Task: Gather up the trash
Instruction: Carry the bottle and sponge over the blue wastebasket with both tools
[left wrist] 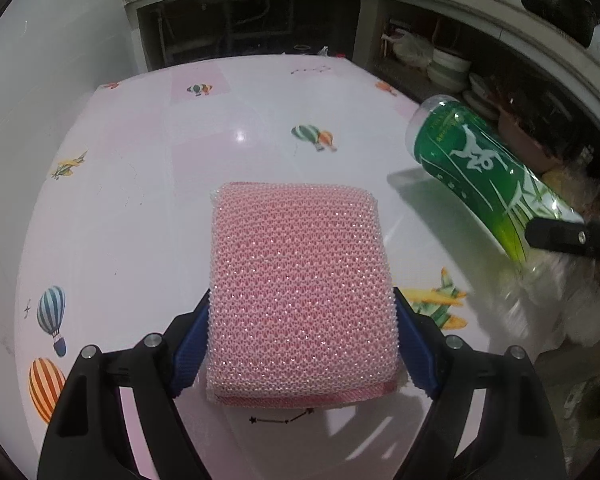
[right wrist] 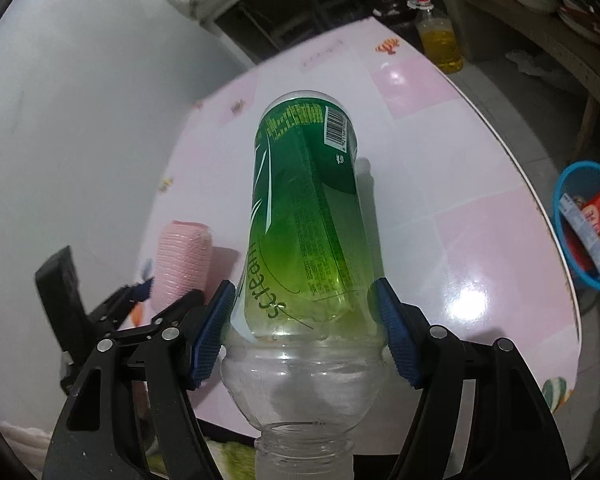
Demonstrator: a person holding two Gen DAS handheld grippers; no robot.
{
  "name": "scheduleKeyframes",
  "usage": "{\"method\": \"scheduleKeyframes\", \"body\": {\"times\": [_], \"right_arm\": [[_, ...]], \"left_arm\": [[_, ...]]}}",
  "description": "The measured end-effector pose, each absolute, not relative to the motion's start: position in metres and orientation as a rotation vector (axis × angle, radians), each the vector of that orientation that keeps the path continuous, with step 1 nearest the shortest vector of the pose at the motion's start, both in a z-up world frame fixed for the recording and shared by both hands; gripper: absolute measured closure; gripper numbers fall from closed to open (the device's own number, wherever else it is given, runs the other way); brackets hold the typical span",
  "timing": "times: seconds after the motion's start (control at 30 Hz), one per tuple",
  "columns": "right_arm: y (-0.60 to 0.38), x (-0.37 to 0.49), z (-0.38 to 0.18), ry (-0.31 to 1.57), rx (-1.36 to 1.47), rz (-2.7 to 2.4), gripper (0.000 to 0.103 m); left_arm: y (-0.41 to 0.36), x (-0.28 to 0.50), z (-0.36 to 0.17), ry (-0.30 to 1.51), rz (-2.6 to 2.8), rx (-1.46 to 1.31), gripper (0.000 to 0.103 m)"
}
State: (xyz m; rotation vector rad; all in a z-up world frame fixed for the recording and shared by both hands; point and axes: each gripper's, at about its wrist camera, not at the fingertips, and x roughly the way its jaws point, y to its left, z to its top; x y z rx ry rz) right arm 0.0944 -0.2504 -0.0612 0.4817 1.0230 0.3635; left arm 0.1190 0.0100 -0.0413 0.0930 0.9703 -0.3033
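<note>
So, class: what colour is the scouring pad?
Pink mesh scouring pad; the left wrist view shows it best.

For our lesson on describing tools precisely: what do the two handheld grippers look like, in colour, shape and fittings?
Both match. The left gripper and right gripper each have matte black, angular linkage arms with slot-shaped cutouts, joined by round silver pivot pins. Each finger ends in a blue pad with a finely ribbed face. No cables, lettering or sleeves can be seen.

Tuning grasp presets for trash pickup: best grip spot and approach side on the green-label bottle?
Grip the green-label bottle where the right gripper has it now: across the lower label, just above the clear shoulder. Come from the neck end, fingers along the body. The round, even-width barrel gives both pads flat contact; the shoulder tapers, so pads could slip there.
</note>
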Motion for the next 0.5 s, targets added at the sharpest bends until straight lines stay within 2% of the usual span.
{"method": "scheduleKeyframes", "body": {"times": [0.27,0.5], "right_arm": [[-0.318,0.054,-0.042,0.857,0.612,0.308,0.037],[-0.430,0.002,-0.032,0.726,0.650,0.042,0.037]], "left_arm": [[-0.027,0.142,-0.008,0.940,-0.394,0.052,0.023],[-0.136,0.170,0.023,0.957,-0.640,0.024,0.023]]}}
